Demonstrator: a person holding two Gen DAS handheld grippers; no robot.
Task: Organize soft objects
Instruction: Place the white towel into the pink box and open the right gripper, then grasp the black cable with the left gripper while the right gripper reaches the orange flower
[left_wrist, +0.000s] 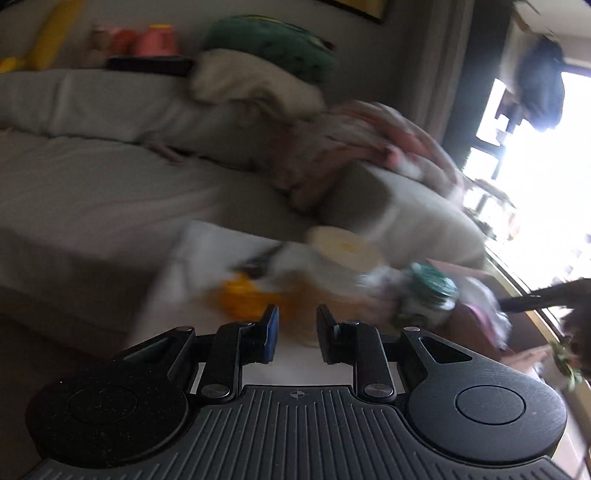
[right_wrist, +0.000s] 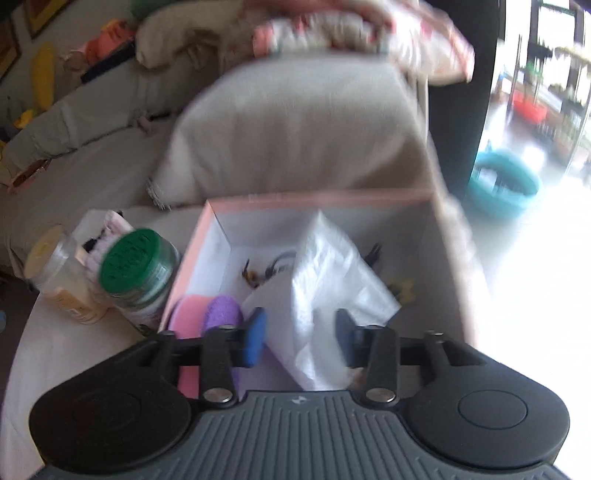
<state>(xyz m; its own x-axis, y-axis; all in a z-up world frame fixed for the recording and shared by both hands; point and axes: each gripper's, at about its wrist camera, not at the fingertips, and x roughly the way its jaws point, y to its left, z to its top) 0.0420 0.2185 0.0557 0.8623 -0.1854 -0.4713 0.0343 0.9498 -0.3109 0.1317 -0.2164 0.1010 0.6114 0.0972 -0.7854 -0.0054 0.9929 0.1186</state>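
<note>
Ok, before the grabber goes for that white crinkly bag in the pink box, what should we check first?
1. Right gripper open: ok, its jaws stand apart.
2. White plastic bag lined up between those jaws: ok, it shows right in the gap.
3. Bag already gripped: cannot tell, the picture is blurred and contact is unclear.
4. Pink box has room: ok, white floor shows beside the pink and purple sponges.
5. Green-lidded jar out of the way: ok, it stands outside the box's left wall.
6. Left gripper free: ok, open and holding nothing.
</note>
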